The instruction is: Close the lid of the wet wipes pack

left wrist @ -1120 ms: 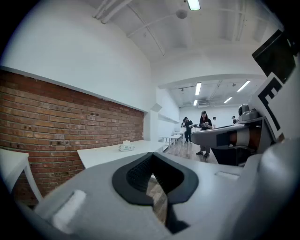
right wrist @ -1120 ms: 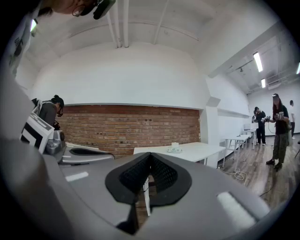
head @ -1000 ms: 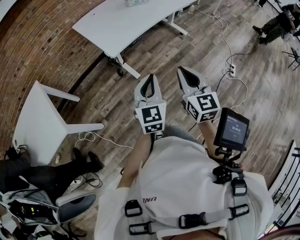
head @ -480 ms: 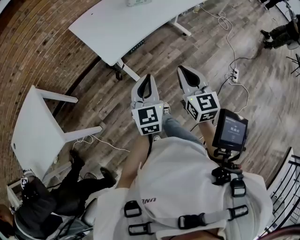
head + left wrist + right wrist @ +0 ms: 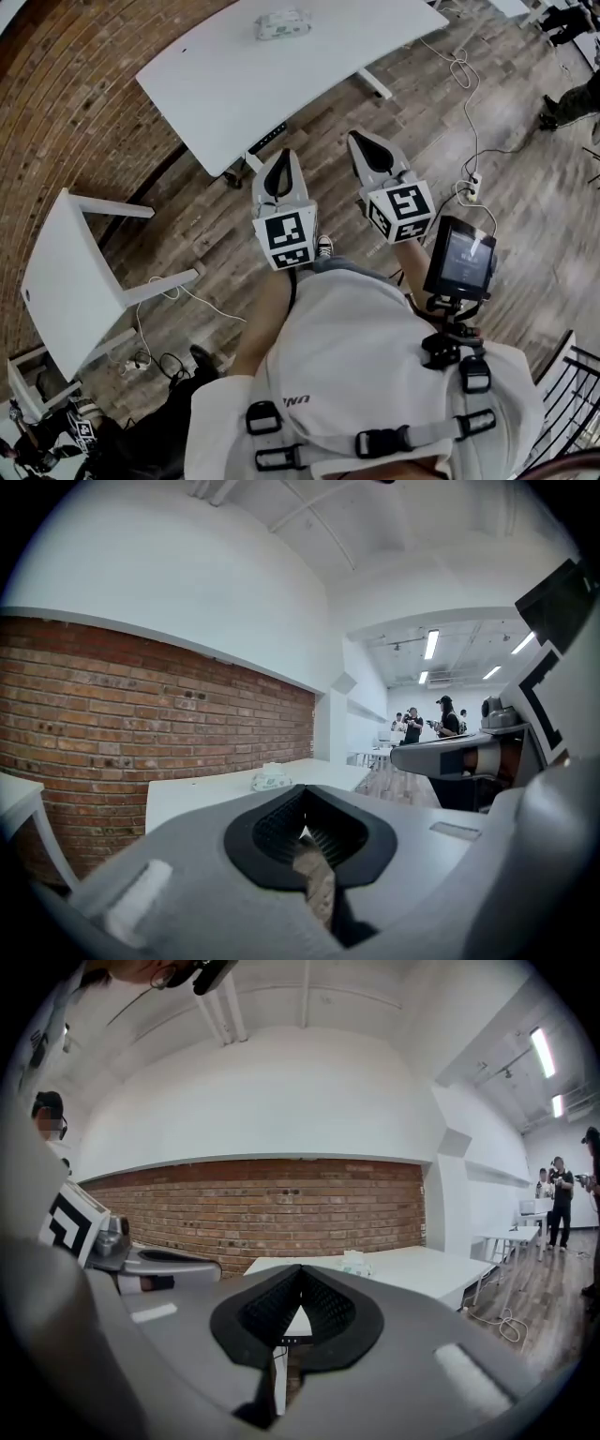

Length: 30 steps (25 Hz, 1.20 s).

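The wet wipes pack [image 5: 282, 24] lies on the far part of a white table [image 5: 281, 89], too far off to make out its lid. Both grippers hang in the air over the wooden floor, well short of the table. My left gripper [image 5: 278, 157] is shut on nothing, and so is my right gripper [image 5: 359, 142] beside it. In the left gripper view the pack [image 5: 271, 780] is a small shape on the table [image 5: 206, 801] beyond the closed jaws [image 5: 302, 789]. The right gripper view shows the pack [image 5: 356, 1262] past its own shut tips [image 5: 300, 1270].
A small white table [image 5: 70, 272] stands at the left by the brick wall. Cables and a power strip [image 5: 473, 183] lie on the floor at the right. A screen [image 5: 461, 255] is mounted on my chest rig. People stand at the far right [image 5: 567, 23].
The view has moved toward the white table: it fills more of the top of the picture and the wipes pack has come fully into sight. Both grippers stay shut and side by side.
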Tool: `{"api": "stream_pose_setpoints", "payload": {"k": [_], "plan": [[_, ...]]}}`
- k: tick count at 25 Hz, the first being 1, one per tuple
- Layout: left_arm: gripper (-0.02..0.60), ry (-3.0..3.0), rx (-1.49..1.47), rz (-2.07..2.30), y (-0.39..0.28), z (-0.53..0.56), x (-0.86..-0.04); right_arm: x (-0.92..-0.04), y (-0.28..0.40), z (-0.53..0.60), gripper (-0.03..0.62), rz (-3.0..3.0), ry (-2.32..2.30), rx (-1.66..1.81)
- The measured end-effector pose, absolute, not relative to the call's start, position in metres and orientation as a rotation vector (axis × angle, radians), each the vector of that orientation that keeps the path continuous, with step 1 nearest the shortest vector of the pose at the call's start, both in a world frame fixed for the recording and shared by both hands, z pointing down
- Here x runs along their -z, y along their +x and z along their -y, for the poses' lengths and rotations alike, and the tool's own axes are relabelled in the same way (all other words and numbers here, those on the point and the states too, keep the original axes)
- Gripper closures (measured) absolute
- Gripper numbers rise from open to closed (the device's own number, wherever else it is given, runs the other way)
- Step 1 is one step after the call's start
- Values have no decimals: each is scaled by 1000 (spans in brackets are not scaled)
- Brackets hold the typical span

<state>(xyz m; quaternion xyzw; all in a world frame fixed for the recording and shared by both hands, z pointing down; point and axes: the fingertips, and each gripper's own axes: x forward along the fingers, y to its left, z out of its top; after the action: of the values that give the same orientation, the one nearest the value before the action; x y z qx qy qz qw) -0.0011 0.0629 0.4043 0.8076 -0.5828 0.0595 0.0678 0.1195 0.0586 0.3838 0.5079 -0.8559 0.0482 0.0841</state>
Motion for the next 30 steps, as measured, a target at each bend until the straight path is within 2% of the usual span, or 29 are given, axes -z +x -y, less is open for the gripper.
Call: {"api": "stream_pose_setpoints", "payload": {"k": [11, 30], "plan": [[578, 2446, -183, 1759, 3, 26, -402, -387, 113, 24, 588, 2576, 1475, -134], [578, 2483, -210, 1659, -17, 215, -422, -396, 78, 252, 588, 2547, 1416, -71]]}}
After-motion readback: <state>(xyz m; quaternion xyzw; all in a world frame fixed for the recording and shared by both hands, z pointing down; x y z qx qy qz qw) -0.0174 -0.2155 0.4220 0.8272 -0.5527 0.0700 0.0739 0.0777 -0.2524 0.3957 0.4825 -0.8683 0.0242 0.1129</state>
